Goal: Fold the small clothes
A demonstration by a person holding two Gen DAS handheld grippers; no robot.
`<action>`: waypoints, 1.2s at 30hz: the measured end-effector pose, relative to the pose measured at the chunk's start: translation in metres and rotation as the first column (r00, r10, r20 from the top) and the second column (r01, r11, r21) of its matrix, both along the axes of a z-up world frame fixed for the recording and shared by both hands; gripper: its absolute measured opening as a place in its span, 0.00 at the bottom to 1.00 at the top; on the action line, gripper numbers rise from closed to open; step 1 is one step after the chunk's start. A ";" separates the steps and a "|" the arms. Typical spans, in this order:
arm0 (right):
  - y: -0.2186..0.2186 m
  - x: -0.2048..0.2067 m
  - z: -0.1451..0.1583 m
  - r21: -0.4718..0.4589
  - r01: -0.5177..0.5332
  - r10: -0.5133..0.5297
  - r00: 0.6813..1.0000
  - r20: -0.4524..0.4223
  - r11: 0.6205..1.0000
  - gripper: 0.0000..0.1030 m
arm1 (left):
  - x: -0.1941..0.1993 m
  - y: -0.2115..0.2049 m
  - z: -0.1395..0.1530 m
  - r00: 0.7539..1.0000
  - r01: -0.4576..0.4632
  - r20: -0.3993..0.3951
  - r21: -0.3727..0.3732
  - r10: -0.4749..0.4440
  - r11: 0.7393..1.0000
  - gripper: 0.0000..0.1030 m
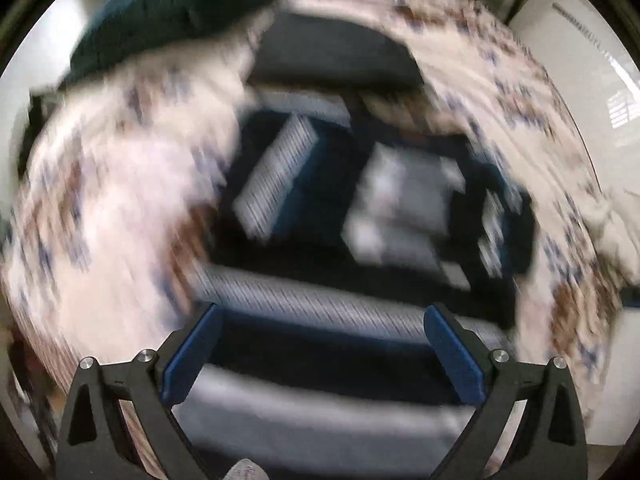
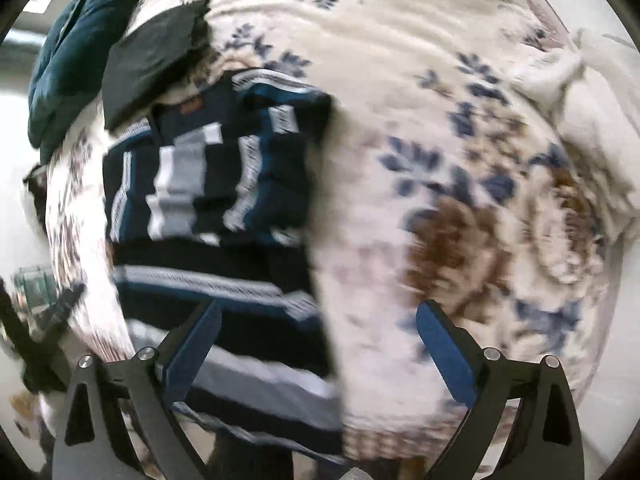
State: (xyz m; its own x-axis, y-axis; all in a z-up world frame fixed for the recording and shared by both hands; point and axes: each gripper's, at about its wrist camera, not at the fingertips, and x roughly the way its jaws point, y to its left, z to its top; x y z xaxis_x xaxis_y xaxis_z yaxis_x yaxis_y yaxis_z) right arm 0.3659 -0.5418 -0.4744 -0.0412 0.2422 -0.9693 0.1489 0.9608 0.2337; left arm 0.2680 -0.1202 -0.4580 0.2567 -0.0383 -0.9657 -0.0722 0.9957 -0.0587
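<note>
From where I stand, at about ten o'clock sits a teal pillow, and just inside it a flat black folded piece lies on the floral bedspread. Below that, from roughly nine o'clock down to six in the right wrist view, the navy striped garment lies spread on the bed, its sleeves already turned in across the body, grey and white bands showing. Off at three o'clock a heap of white cloth waits by the bed's edge.

The left gripper hangs over the garment's lower stripes, its blue pads apart with nothing pinched between them. The view is badly smeared, so whether the fingertips brush the fabric I cannot say. The right gripper is spread wide too, one finger over the garment's right edge, the other over bare bedspread, clear of both.

My guess is the next fold is hem to collar. To do it well, each claw should come down on a bottom corner at about six o'clock, pinch every layer at once so the tucked sleeves don't slide out, lift level, and carry both corners up together toward twelve o'clock, laying them square against the collar edge.
</note>
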 end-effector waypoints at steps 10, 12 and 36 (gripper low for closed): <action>-0.112 0.006 -0.031 -0.058 -0.059 0.057 0.998 -0.030 0.997 0.96 | -0.169 -0.212 -0.139 0.896 0.240 -0.363 -0.089 -0.256 0.967 0.98; -0.116 0.023 -0.043 -0.030 -0.039 0.039 0.999 -0.008 0.999 0.96 | -0.184 -0.234 -0.160 0.877 0.287 -0.381 -0.074 -0.293 0.955 0.97; 0.023 0.173 -0.097 0.310 0.049 -0.063 0.997 0.035 0.950 0.06 | -0.156 -0.094 -0.025 0.991 -0.110 -0.110 -0.297 0.080 0.948 0.06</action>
